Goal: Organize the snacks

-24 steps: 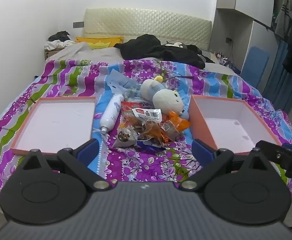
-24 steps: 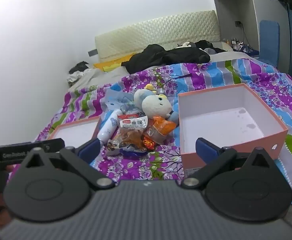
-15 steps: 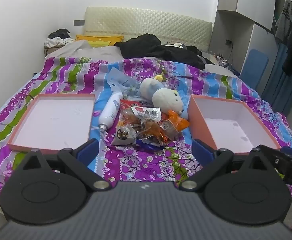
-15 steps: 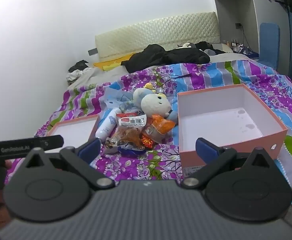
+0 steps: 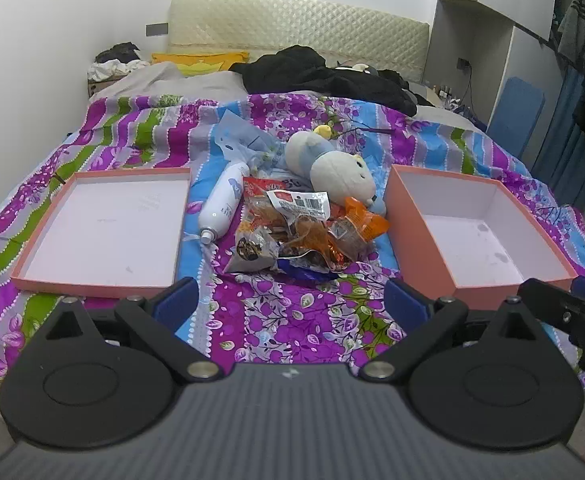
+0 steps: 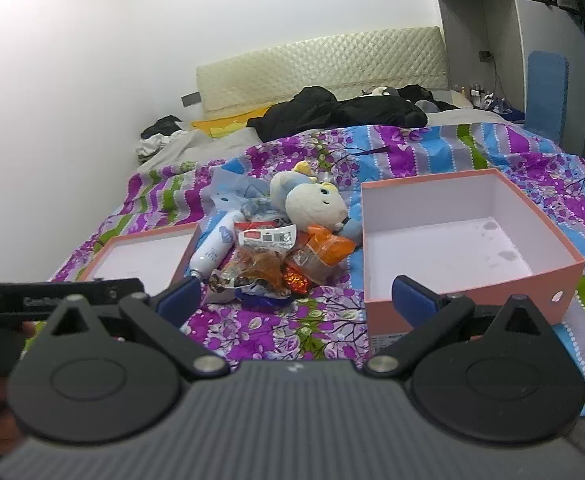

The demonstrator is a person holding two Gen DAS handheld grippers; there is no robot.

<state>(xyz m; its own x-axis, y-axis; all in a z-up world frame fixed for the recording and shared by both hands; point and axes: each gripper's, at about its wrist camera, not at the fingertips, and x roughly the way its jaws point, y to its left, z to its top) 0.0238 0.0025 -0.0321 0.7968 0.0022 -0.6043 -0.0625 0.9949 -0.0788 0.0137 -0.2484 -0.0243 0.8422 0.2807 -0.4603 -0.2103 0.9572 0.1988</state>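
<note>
- Up front, the left gripper [image 5: 290, 304] hangs above the near edge of the flowered bedspread [image 5: 292, 320], jaws spread wide, nothing between them.
- Likewise the right gripper [image 6: 298, 294] is wide apart and holds nothing.
- Snack packets [image 5: 296, 232] lie heaped in the middle of the bed, between the shallow pink lid [image 5: 104, 224] and the deeper pink box [image 5: 476, 232].
- Touching the heap: a white bottle [image 5: 224, 204] lying on its side and a plush toy [image 5: 336, 172].
</note>
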